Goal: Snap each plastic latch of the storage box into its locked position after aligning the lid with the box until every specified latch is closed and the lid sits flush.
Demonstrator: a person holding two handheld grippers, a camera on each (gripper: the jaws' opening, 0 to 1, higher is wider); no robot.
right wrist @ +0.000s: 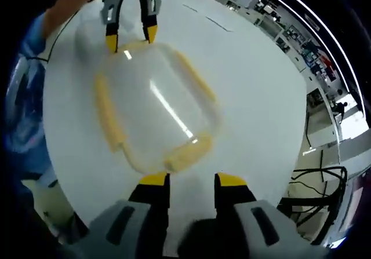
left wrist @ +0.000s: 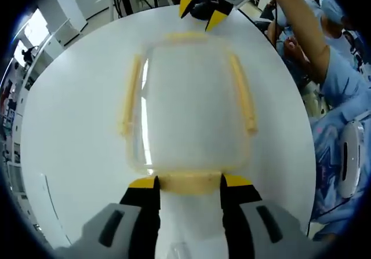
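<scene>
A clear plastic storage box (left wrist: pixel 191 102) with its lid on sits on a round white table (left wrist: pixel 75 126). A yellow latch runs along each of its sides. In the left gripper view, my left gripper (left wrist: pixel 189 182) is open, its yellow-tipped jaws standing at either end of the near latch (left wrist: pixel 188 185). The right gripper (left wrist: pixel 202 13) hovers just beyond the far latch (left wrist: pixel 185 37). In the right gripper view, my right gripper (right wrist: pixel 193 180) is open and holds nothing. It is a little short of the nearest latch (right wrist: pixel 188 149) of the box (right wrist: pixel 156 105). The left gripper (right wrist: pixel 131 37) is at the box's far end.
A person in blue clothes (left wrist: pixel 339 79) stands at the table's edge, one arm reaching in. Long side latches (left wrist: pixel 130 94) (left wrist: pixel 243 94) flank the box. Black cables (right wrist: pixel 324 183) and shelves lie beyond the table rim (right wrist: pixel 278 56). Bare tabletop surrounds the box.
</scene>
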